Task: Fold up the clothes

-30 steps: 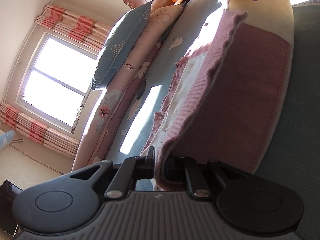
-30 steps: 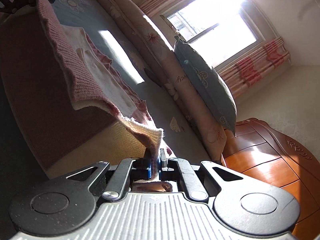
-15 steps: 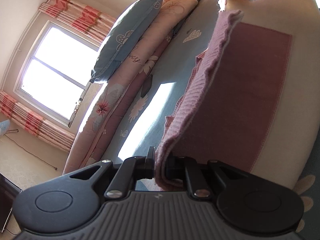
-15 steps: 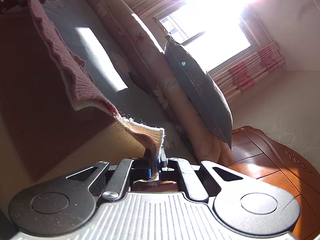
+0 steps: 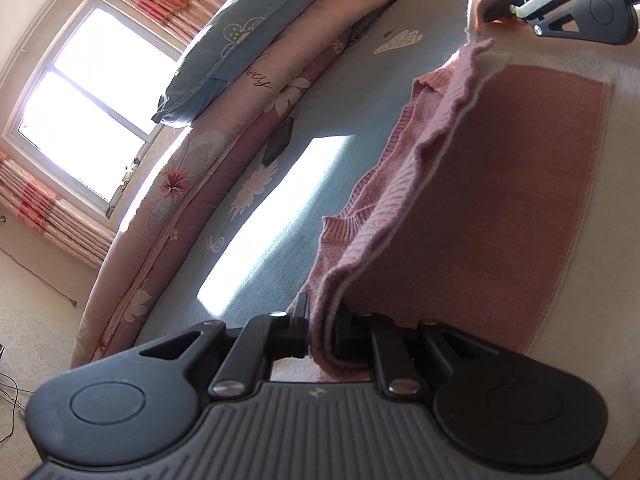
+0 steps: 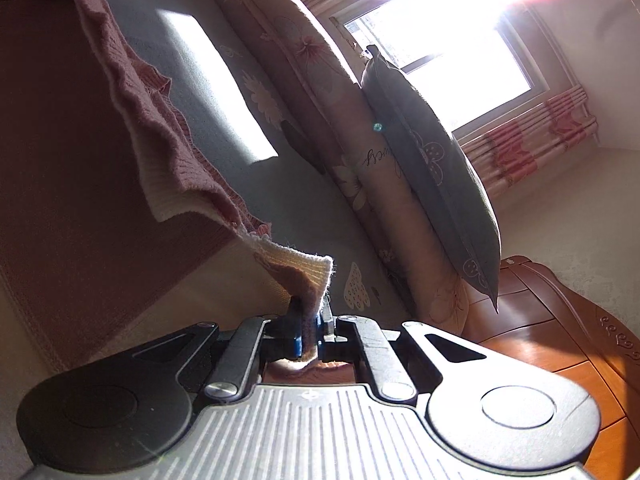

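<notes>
A pink knit sweater [image 5: 420, 168] with a cream border lies on the bed, one edge lifted and stretched taut between both grippers. My left gripper [image 5: 322, 316] pinches one end of that edge; its jaws are just starting to open, but the knit is still pressed between the pads. My right gripper [image 6: 310, 316] is shut on the cream ribbed corner of the sweater [image 6: 160, 148]. In the left wrist view the right gripper [image 5: 494, 8] shows at the top right, clamping that far corner. The rest of the garment lies flat under the raised fold.
The blue-grey floral bed sheet [image 5: 280, 220] carries a sunlit patch. A rolled pink floral quilt [image 5: 208, 168] and a blue pillow [image 5: 248, 40] line the far side under the window [image 5: 80, 112]. A wooden bedside cabinet [image 6: 540, 320] stands at the bed's head.
Both grippers have carried the held sweater edge sideways and slightly down across the garment. The cream inner panel seen under the fold a second ago is now covered.
</notes>
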The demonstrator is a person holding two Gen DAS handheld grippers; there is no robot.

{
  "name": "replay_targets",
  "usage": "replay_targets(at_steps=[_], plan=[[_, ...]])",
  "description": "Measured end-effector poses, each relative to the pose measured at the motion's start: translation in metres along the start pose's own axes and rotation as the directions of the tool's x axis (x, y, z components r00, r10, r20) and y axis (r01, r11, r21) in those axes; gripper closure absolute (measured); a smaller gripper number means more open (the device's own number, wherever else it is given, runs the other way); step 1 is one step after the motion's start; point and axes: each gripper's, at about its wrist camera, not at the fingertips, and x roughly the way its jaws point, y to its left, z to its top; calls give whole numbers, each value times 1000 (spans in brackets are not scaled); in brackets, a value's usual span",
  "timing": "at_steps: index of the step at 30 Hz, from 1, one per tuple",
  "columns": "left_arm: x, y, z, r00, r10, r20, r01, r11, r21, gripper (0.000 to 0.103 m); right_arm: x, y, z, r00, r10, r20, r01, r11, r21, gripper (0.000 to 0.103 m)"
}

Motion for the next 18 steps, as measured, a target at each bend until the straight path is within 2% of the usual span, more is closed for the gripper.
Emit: replay_targets(at_steps=[5,9,11,13,14,15,18], plan=[[13,1,4,1000,-22,-11,22,1000,-1,89,5,-1,-2,1000,15,-11,-14,1000,14,96],[29,8,6,995,-90,-46,88,995,-43,86,18,1,-4,997,60,-39,-59,998,24,93],[33,14,6,992,-110,-55,106,992,-75,79,23,0,-4,995,81,-52,-79,996,44,90],[35,23,7,993,-107,-48,102,990,-98,55,27,-4,-3,994,97,-59,-93,993,67,76],[35,28,7,993,-107,-44,102,989,-110,51,28,-7,-2,993,99,-58,-94,993,76,73],[36,33,7,992,-120,-39,114,985,-127,46,29,-11,-3,993,105,-54,-99,991,89,65],[36,53,6,985,-172,-19,164,965,-206,44,35,-25,-5,989,144,-43,-137,982,131,56]])
